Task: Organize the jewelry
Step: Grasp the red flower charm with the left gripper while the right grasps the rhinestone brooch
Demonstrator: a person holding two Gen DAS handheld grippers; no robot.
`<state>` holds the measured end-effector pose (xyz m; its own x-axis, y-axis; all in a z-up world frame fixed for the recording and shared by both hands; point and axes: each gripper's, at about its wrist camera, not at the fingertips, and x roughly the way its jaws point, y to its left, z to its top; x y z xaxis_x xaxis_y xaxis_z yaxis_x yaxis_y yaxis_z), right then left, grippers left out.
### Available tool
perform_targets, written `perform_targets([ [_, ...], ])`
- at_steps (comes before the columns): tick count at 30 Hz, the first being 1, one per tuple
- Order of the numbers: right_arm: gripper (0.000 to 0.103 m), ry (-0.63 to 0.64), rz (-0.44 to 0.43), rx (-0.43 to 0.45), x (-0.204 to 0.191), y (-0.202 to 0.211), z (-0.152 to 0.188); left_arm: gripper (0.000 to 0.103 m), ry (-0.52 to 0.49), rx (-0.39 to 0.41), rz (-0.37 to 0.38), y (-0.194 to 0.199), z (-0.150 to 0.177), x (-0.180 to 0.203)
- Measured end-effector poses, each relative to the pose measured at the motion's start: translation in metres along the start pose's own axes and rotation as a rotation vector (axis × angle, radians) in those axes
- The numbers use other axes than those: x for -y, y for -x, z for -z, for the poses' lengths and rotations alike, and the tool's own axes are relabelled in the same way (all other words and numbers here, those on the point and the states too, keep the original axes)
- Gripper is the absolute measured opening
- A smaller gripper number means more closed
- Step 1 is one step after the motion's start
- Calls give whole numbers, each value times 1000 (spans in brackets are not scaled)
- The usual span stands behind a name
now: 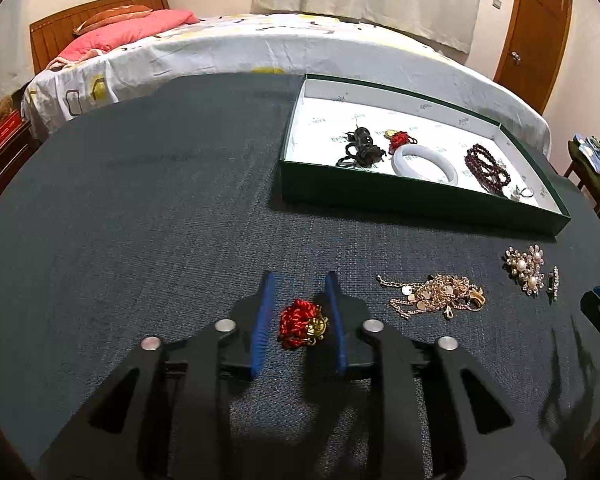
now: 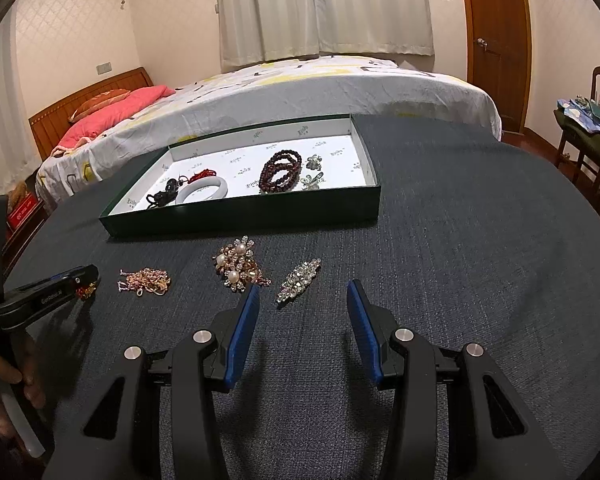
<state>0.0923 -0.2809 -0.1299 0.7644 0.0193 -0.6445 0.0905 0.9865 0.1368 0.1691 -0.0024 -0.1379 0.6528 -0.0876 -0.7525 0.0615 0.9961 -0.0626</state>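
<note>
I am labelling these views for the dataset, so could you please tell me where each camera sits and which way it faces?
Left wrist: on the left gripper, angled down at the dark fabric table; its blue-padded fingers flank a red knotted cord charm untouched.
Right wrist: on the right gripper, aimed down over the table, fingers open and empty; a hand holds the left gripper.
Shared: green cardboard tray, gold chain pile, pearl flower brooch.

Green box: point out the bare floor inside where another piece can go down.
Inside the green box, the floor is bare at the far left corner beyond the black piece, and along the far wall. The near side is crowded: white bangle, dark bead bracelet, small silver pieces.
</note>
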Motion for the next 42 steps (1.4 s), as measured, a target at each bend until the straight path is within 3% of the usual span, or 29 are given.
perform_targets([
  [4,46,0,1,0,0,0,0,39,10,3,-11,3,2,-3],
  [14,45,6,2,4,-1,1,-2,40,-11,-19,13,10,14,-1],
  [17,46,5,2,5,-1,1,-2,33,-27,-28,19,8,15,2],
  [19,45,5,2,5,-1,1,-2,20,-34,-28,17,8,15,3],
  [22,45,6,1,4,-2,1,-2,16,-36,-30,24,8,16,3],
  [42,45,26,6,-11,-9,-10,-9,13,-38,37,-7,20,5,-3],
])
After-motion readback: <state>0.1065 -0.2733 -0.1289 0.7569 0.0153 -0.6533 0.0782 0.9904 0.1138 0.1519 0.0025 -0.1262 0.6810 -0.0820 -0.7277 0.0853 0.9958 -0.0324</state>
